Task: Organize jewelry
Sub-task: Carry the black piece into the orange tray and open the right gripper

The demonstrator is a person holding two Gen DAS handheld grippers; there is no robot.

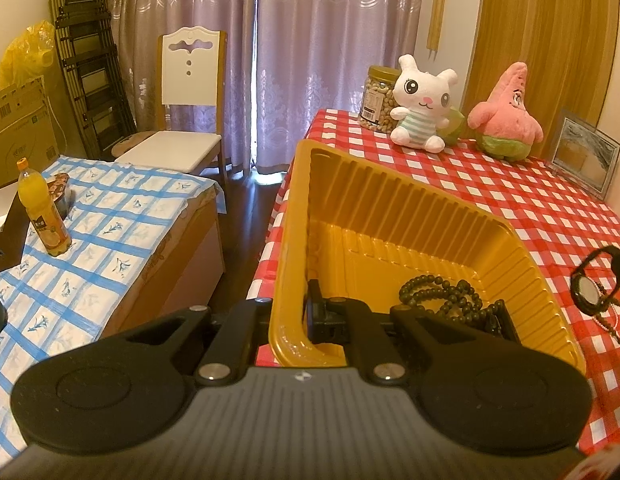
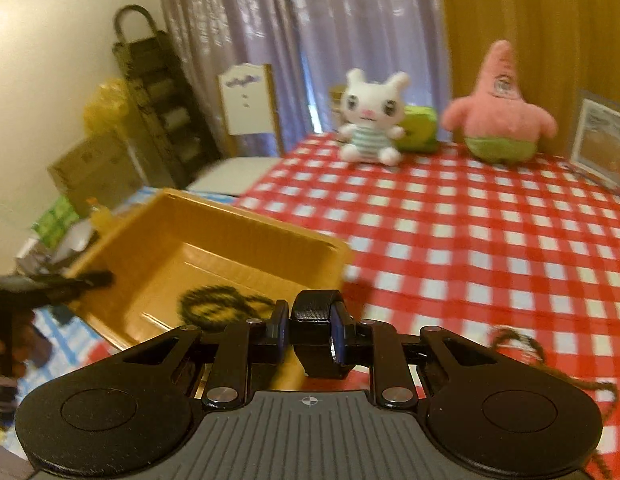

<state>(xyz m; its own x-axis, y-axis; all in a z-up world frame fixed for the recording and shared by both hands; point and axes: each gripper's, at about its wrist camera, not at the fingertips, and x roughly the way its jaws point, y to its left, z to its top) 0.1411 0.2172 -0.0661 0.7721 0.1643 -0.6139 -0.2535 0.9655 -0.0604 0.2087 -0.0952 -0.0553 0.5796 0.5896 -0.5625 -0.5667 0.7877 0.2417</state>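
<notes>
A yellow tray [image 1: 394, 216] sits at the left edge of the counter [image 1: 530, 208], which wears a red checked cloth. Inside the tray lies a coil of dark beads [image 1: 440, 294]. The left gripper [image 1: 288, 312] has its fingers pressed together on the tray's near wall, one finger inside and one outside. The right gripper [image 2: 310, 330] is pinching a black watch [image 2: 318, 328] by its strap, held above the counter beside the tray. More beads [image 2: 522, 344] lie on the cloth. A jar of nuts [image 1: 380, 98] stands at the far edge.
</notes>
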